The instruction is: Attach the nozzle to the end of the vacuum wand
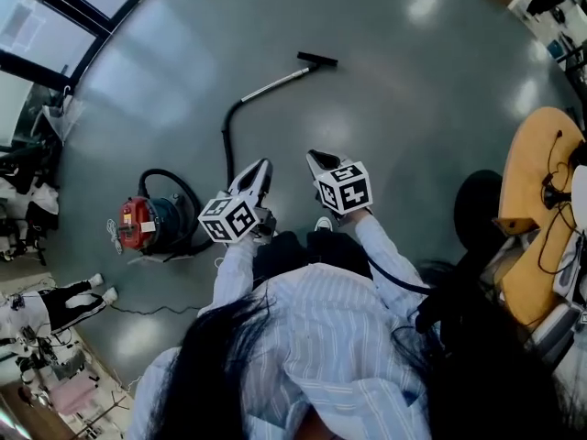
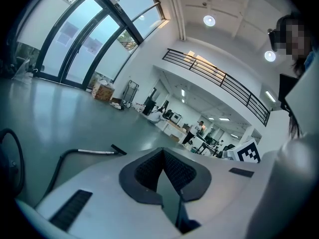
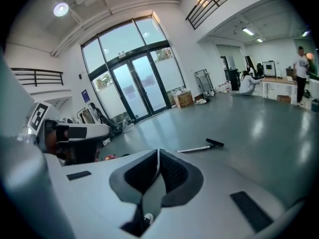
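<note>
Left gripper (image 1: 260, 167) and right gripper (image 1: 316, 158): fingers together, nothing held. Nozzle (image 1: 317, 60) at wand (image 1: 275, 84) end lies on floor (image 1: 413, 108), 12 o'clock.

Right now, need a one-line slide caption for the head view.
Shut, empty left gripper and right gripper over a grey floor where a vacuum, its hose, wand and nozzle lie.

Whether the flat black nozzle (image 1: 317, 60) is seated on the slim silver wand (image 1: 275, 83) is too small to tell, and the right edge cuts the yellow table (image 1: 527, 181).
</note>
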A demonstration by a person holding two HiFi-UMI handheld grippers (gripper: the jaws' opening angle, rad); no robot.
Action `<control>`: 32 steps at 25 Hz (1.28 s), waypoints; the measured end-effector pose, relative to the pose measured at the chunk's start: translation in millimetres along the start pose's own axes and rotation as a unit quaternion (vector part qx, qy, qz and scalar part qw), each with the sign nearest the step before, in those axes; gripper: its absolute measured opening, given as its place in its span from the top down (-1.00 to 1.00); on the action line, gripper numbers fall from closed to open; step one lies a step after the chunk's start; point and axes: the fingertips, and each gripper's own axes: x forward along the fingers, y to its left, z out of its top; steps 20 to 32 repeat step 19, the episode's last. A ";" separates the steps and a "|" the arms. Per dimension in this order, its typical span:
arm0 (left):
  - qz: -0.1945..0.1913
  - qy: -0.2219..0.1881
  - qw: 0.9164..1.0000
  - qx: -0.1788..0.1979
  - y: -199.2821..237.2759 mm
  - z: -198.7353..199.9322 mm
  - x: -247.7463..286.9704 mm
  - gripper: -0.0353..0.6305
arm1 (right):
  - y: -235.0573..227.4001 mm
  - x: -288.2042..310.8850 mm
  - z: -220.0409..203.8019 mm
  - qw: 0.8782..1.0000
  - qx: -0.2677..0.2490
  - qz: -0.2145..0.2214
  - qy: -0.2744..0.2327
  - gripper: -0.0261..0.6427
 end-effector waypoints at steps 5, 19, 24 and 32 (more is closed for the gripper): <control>-0.003 0.002 1.000 0.002 3.5 -1.3 -2.4 0.88 | 5.9 2.2 1.3 1.000 -0.016 0.000 0.006 0.87; -0.016 0.001 1.000 0.010 7.3 -3.5 -16.2 0.88 | 28.3 2.3 0.0 0.999 -0.044 -0.008 0.016 0.87; -0.016 0.001 1.000 0.010 7.3 -3.5 -16.2 0.88 | 28.3 2.3 0.0 0.999 -0.044 -0.008 0.016 0.87; -0.016 0.001 1.000 0.010 7.3 -3.5 -16.2 0.88 | 28.3 2.3 0.0 0.999 -0.044 -0.008 0.016 0.87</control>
